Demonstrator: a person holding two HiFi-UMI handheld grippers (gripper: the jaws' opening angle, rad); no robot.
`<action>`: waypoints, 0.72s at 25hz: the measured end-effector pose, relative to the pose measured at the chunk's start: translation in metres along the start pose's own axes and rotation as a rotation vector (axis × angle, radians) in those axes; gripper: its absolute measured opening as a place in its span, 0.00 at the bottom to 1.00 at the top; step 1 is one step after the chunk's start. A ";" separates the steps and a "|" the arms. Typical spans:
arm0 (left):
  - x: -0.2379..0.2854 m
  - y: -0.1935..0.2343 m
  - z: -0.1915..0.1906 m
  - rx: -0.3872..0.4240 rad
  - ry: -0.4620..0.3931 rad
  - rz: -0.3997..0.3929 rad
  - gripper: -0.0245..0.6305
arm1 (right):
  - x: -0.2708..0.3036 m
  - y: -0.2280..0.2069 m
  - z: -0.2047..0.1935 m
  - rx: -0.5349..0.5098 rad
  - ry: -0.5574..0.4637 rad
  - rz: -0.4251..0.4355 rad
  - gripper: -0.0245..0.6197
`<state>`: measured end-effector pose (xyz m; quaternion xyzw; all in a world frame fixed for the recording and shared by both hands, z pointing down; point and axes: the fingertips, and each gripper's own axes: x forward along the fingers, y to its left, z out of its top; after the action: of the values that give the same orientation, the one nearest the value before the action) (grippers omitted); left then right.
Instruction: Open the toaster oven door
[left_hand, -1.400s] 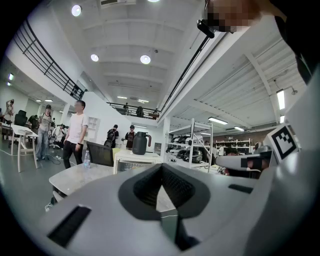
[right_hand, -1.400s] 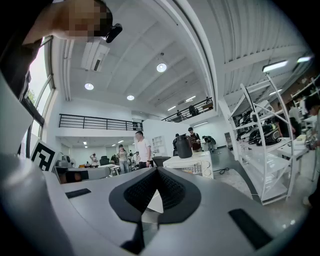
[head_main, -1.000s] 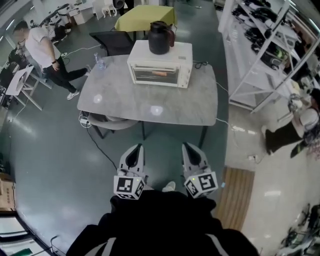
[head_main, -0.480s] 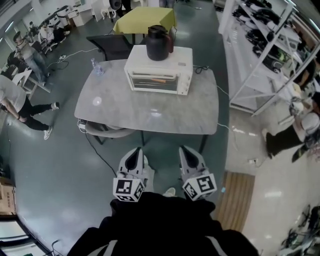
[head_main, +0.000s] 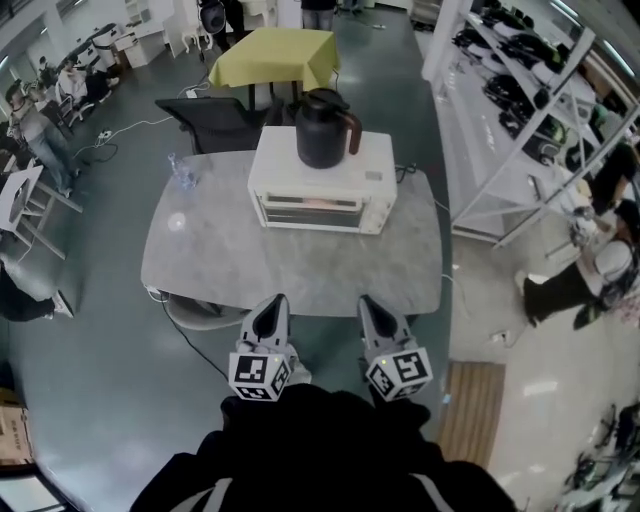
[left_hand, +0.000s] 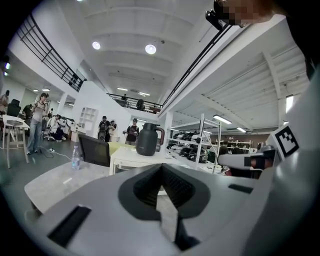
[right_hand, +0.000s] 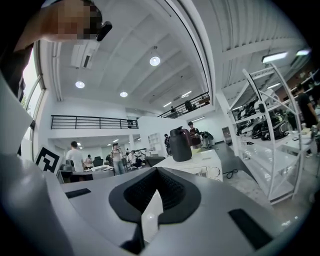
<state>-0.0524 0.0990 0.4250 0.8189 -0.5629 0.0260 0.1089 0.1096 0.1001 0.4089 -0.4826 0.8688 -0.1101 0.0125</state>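
A white toaster oven (head_main: 322, 180) stands at the back middle of the grey marble table (head_main: 290, 262), its glass door facing me and closed. A black jug (head_main: 322, 128) sits on top of it. My left gripper (head_main: 272, 302) and right gripper (head_main: 373, 303) are held side by side at the table's near edge, well short of the oven, both shut with nothing in them. The left gripper view looks over its shut gripper (left_hand: 161, 169) at the oven (left_hand: 132, 157) and jug (left_hand: 148, 140). The right gripper view shows its shut gripper (right_hand: 157, 173), with the oven (right_hand: 201, 164) beyond.
A water bottle (head_main: 181, 172) stands at the table's back left corner. Behind the table are a black chair (head_main: 215, 112) and a yellow-covered table (head_main: 272, 50). White shelving (head_main: 520, 110) runs along the right. People (head_main: 28, 118) stand far left. A wooden mat (head_main: 478, 392) lies right of me.
The table and oven have come nearer in the head view, and both grippers now reach the table's near edge. The person at the left has moved out of that spot.
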 end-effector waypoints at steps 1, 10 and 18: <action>0.010 0.010 0.005 0.003 0.003 -0.007 0.04 | 0.014 -0.001 0.003 -0.001 0.001 -0.010 0.03; 0.089 0.079 0.031 0.013 0.049 -0.077 0.04 | 0.121 -0.016 0.010 0.014 0.036 -0.110 0.03; 0.136 0.109 0.023 0.008 0.109 -0.105 0.04 | 0.175 -0.042 0.001 0.033 0.074 -0.182 0.03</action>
<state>-0.1060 -0.0678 0.4415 0.8451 -0.5124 0.0670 0.1371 0.0511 -0.0688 0.4312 -0.5551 0.8192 -0.1428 -0.0216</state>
